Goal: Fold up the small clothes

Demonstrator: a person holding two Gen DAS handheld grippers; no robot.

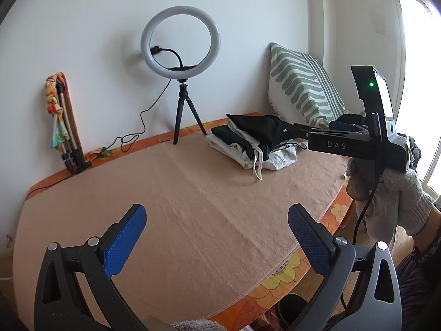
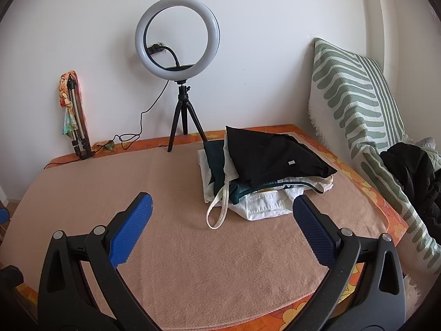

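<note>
In the left wrist view, the left tongs are held spread and empty above the bare desk, kept free for folding; the clothes are stacked at the far right. In the right wrist view, the right tongs are spread wide, empty, aimed at the stack, seemingly for picking the next piece.

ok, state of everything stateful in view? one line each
left gripper: open, empty, above the blanket
right gripper: open, empty, short of the pile
clothes pile: stacked, black garment on top
ring light: upright on its tripod, lit or not unclear
folded tripod: leaning against the wall
striped cushion: propped against the wall
</note>
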